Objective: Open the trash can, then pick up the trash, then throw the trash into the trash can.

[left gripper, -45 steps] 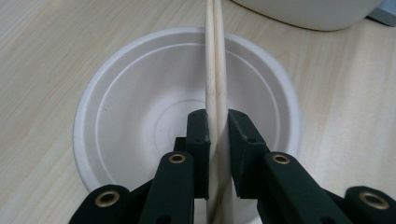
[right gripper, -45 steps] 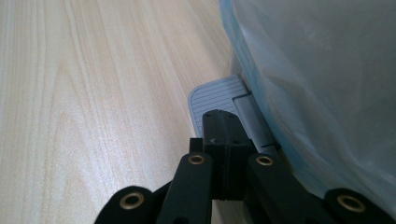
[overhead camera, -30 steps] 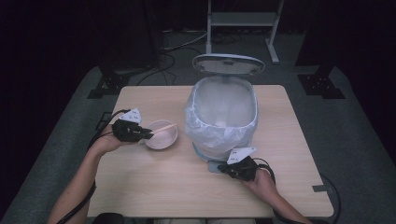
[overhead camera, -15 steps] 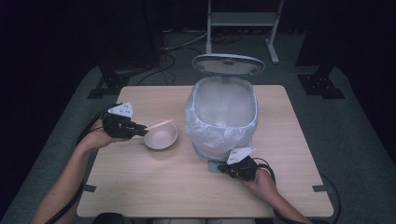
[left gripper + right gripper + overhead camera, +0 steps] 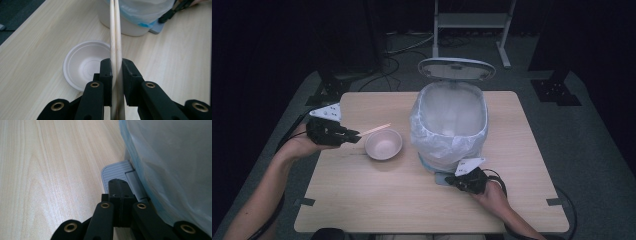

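a light wooden table [image 5: 377,200] on grey carpet, dark room all round. at its middle, a white pedal bin [image 5: 450,125] lined with a pale blue-tinged plastic bag [image 5: 432,137], lid [image 5: 456,68] swung up and open at the far side. just left of the bin, apart from it, an empty white bowl [image 5: 383,144] upright on the wood. over the table's left edge, the left gripper [image 5: 353,136], held in the person's left hand [image 5: 298,145], clenched on a pair of wooden chopsticks [image 5: 374,129]; sticks side by side, pinched between the black jaws, pointing toward the bin and passing above the bowl's far rim. in the left gripper view, same chopsticks [image 5: 115,37] running straight up the middle, bowl [image 5: 85,65] below and to the left, bin base [image 5: 125,26] beyond. near the front right of the bin, the right gripper [image 5: 452,180] low at the table, jaws pressed together with nothing between them, tips resting on the grey ribbed foot pedal [image 5: 116,171] at the bin's foot; bag [image 5: 172,165] bulging right beside it. right hand [image 5: 492,192] behind, cable looping off toward the table's near edge.
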Action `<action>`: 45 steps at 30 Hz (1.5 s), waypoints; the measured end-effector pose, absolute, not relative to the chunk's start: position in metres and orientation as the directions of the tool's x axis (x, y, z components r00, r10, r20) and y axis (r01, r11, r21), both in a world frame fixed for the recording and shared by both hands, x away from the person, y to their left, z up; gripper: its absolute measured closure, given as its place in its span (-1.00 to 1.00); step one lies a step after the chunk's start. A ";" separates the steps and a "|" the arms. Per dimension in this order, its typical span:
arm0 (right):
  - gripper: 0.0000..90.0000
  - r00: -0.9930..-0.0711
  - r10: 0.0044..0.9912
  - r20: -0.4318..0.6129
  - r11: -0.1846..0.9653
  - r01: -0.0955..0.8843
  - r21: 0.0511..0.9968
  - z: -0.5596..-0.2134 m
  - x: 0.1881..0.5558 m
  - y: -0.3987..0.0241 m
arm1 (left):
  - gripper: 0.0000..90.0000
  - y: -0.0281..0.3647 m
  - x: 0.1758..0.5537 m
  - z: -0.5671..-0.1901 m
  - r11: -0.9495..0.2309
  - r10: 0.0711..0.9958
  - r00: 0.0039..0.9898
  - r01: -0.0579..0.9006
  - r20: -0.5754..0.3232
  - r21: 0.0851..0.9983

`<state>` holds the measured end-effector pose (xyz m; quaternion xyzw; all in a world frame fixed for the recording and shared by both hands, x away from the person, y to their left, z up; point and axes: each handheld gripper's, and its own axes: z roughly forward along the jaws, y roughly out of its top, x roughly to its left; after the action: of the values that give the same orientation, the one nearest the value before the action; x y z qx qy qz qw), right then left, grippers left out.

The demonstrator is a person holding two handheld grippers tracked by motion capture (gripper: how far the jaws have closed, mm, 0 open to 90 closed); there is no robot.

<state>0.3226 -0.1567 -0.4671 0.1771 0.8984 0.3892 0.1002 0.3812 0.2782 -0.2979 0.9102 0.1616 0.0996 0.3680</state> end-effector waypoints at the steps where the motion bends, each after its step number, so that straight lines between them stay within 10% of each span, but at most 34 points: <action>1: 1.00 -0.917 0.396 -0.041 0.634 0.241 0.735 -0.467 0.323 -0.157 | 0.77 0.278 0.379 -0.293 -0.680 0.363 0.929 0.215 0.068 0.701; 45: 1.00 -0.918 0.395 -0.028 0.628 0.247 0.738 -0.467 0.325 -0.158 | 0.77 0.219 0.357 -0.201 -0.687 0.205 0.969 0.043 0.137 0.726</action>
<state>0.3249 -0.1585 -0.4674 0.1788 0.8974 0.3923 0.0940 0.3568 0.2194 -0.2015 0.9124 0.0678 0.1039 0.3900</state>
